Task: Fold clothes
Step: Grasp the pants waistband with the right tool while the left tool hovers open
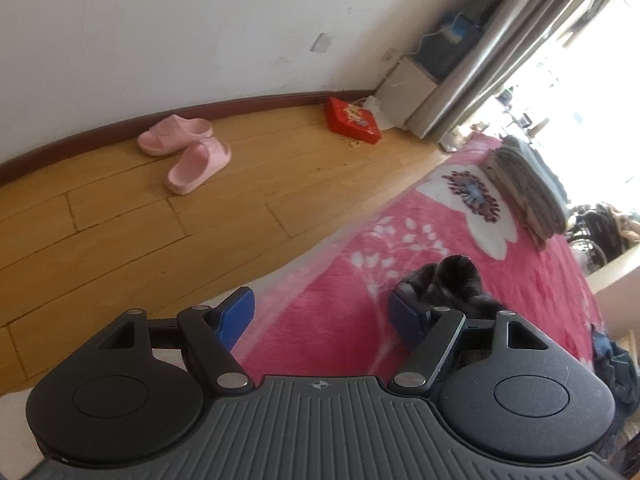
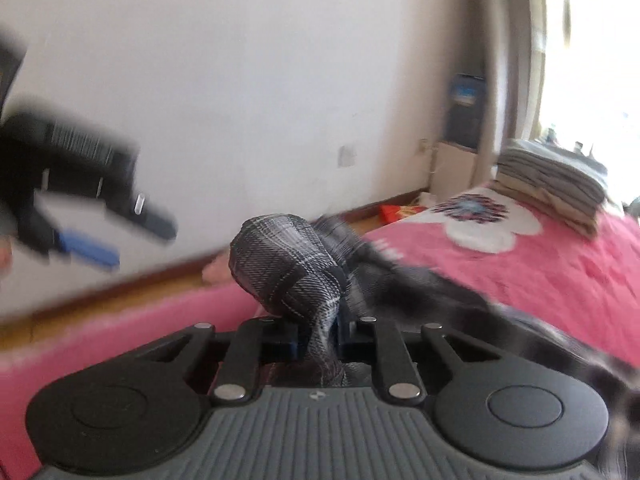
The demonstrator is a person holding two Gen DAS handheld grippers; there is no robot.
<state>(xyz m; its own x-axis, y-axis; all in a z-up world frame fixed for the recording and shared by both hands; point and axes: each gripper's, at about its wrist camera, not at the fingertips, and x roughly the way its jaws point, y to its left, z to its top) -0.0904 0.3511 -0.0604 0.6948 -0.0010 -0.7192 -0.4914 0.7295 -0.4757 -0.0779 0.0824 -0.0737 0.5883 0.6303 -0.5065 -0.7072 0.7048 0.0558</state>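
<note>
Pinching a bunched fold of soft, limp plaid garment, the right gripper probably needs an edge hold, while the left gripper gapes empty.

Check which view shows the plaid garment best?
Right wrist view: the plaid garment bunches up sharply, pinched in the right gripper. Left wrist view shows only a dark, blurry bit beside the open left gripper.

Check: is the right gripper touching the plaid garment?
Touching. The right wrist view shows the right gripper with its jaws closed on the plaid garment; a bunched fold of it bulges up just past them.
</note>
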